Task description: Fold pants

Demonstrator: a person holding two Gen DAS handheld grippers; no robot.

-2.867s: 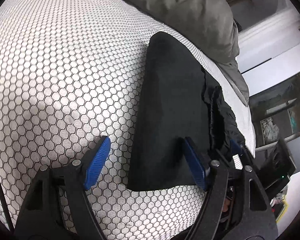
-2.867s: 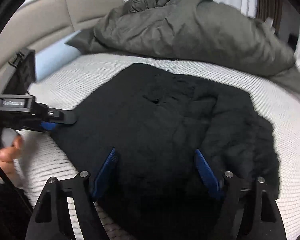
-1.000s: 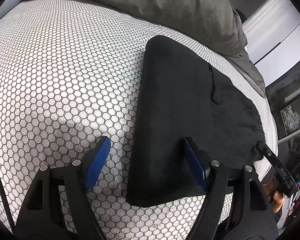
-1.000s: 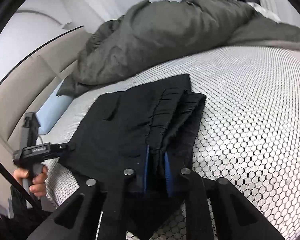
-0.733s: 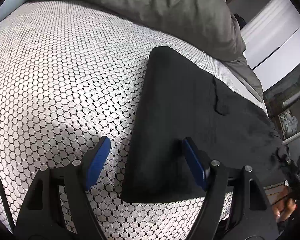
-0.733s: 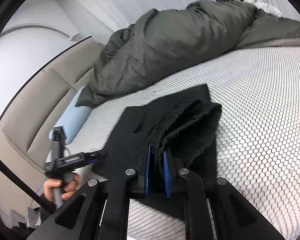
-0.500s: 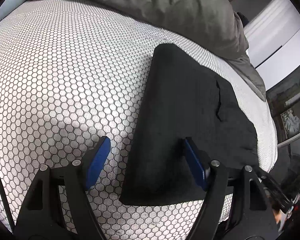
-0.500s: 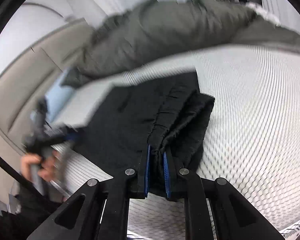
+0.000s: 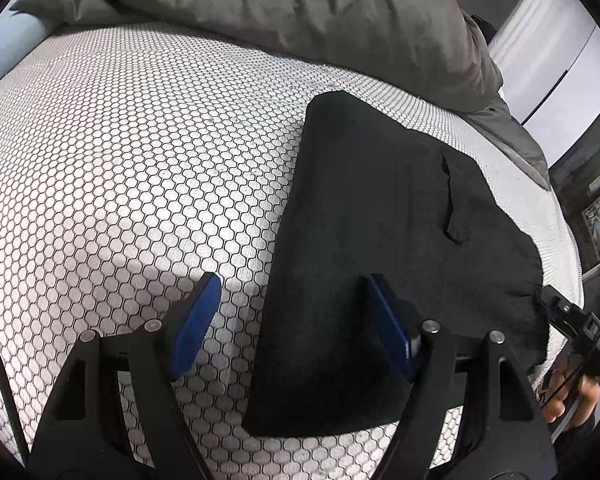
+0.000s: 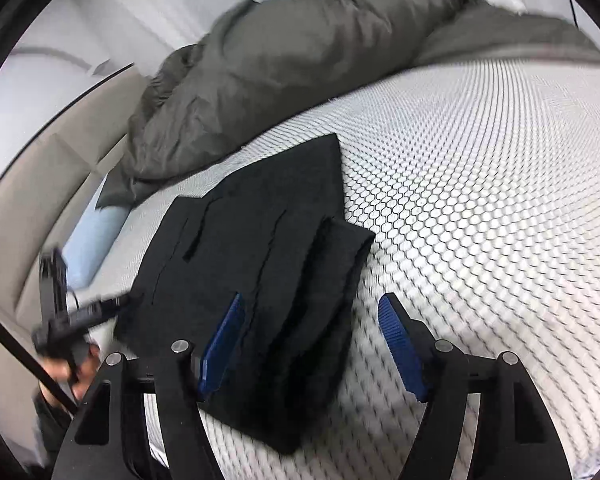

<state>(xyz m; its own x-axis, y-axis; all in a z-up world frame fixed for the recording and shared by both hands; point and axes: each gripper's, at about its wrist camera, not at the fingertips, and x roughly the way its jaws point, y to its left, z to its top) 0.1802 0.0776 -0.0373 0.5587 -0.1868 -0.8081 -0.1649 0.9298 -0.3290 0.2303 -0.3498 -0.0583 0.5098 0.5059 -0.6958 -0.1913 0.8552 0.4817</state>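
Two sets of blue-padded fingers fill the near edge of my views, and both stand apart with nothing clamped. The right gripper [image 10: 312, 344] has just been opening: its fingers [image 10: 222, 346] straddle the bunched waistband end of the black fabric pants [image 10: 268, 264], the cloth lying between the pads but no pad pressing on it. The left gripper [image 9: 292, 326] hovers open over the other end, one pad above the white honeycomb-patterned mattress cover [image 9: 140, 168] and the other above the dark cloth.

Just beyond the fingers, the pants [image 9: 360, 232] lie folded into a flat, long rectangle on the bed, near its front edge. From the left wrist I see a smooth folded side and a small pocket flap; from the right wrist the waistband end looks thicker and slightly rumpled, with one layer raised off the rest.

Further back, a crumpled olive-grey duvet [image 10: 300, 64] is heaped well apart from the pants, with a pale blue pillow [image 10: 96, 236] beside a beige padded headboard [image 10: 40, 184].

I judge that a fold has just been laid down and released. Next I would either take both corners of one short end and carry them over to the other for a final fold, or first press that raised waistband layer flat.
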